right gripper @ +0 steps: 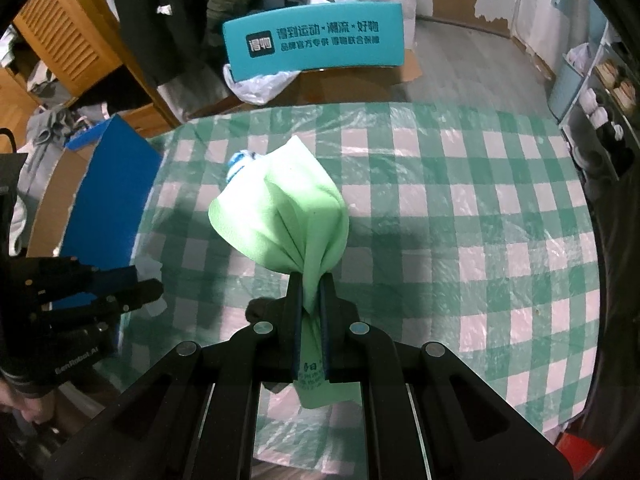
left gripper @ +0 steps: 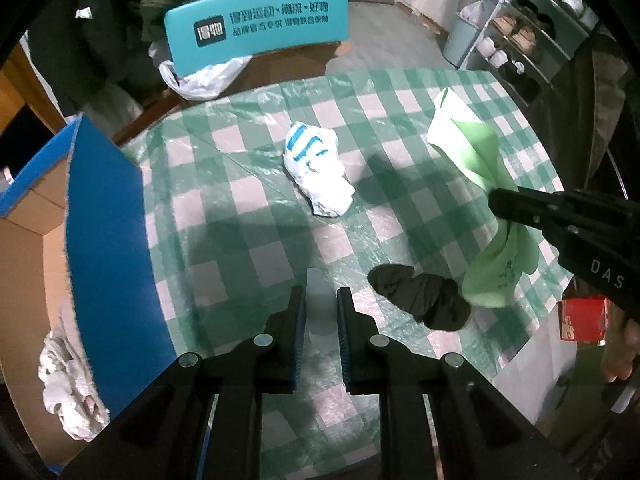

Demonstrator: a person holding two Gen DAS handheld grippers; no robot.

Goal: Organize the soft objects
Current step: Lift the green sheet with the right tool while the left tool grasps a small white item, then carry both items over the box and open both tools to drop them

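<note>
My right gripper (right gripper: 311, 280) is shut on a light green cloth (right gripper: 280, 216) and holds it up above the checked table; the cloth also shows at the right of the left wrist view (left gripper: 476, 148), pinched by the right gripper (left gripper: 500, 204). My left gripper (left gripper: 320, 294) has its jaws a little apart with nothing gripped; it shows at the left of the right wrist view (right gripper: 156, 288). A crumpled white and blue cloth (left gripper: 316, 168) lies mid-table. A dark sock (left gripper: 424, 296) lies right of the left gripper.
The table wears a green-and-white checked cover (left gripper: 248, 216). A cardboard box with a blue flap (left gripper: 104, 240) stands at the table's left, white crumpled cloth (left gripper: 68, 392) inside. A teal chair back (left gripper: 256, 24) stands behind the table. A shoe rack (left gripper: 532, 36) is far right.
</note>
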